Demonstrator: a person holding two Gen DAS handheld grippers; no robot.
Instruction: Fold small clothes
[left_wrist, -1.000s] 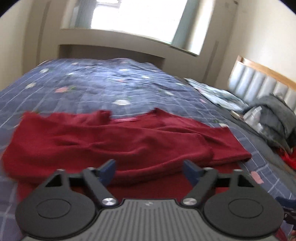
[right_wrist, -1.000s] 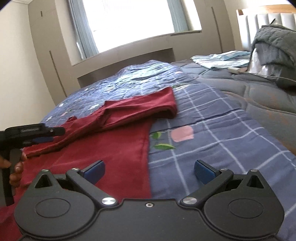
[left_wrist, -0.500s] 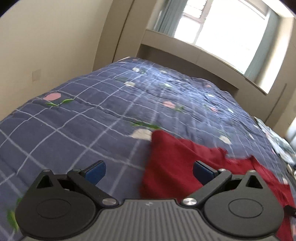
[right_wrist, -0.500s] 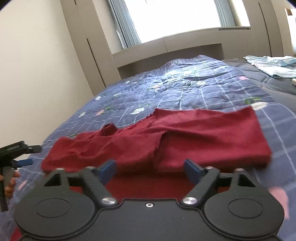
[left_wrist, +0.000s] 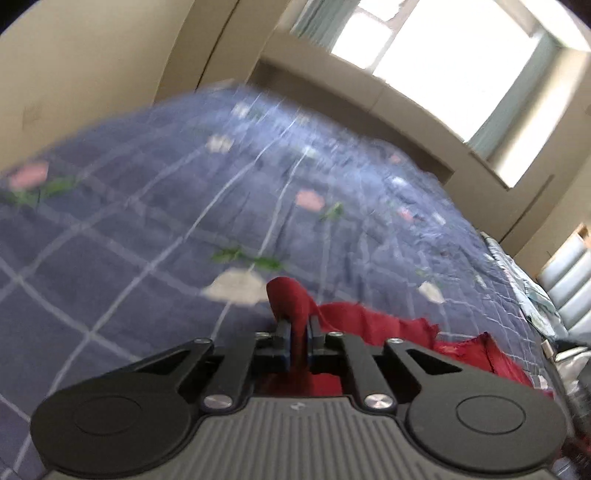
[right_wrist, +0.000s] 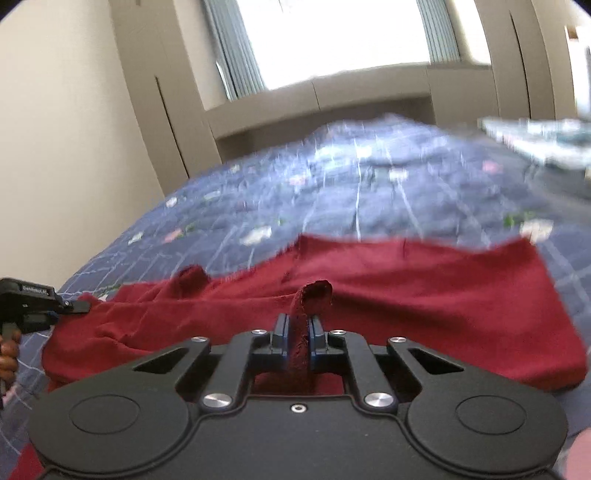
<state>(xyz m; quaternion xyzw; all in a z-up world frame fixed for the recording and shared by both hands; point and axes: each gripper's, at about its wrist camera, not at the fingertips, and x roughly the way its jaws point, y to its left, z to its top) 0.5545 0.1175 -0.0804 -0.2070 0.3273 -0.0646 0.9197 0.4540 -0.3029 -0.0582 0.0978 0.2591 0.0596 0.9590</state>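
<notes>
The dark red knit garment (right_wrist: 424, 295) lies spread across a blue checked floral quilt (left_wrist: 147, 229) on the bed. The left tongs (left_wrist: 298, 341) have just closed on one of its corners, and the right tongs (right_wrist: 297, 341) have just closed, pinching a raised fold at its near edge.

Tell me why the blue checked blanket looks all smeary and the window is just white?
Left wrist view: the blue checked flowered quilt is streaked with motion blur, while the left gripper, shut on the dark red cloth garment, stays sharp. The window is blown out by daylight. Right wrist view: the same smear and glare; the fisheye lens bends the walls.
</notes>
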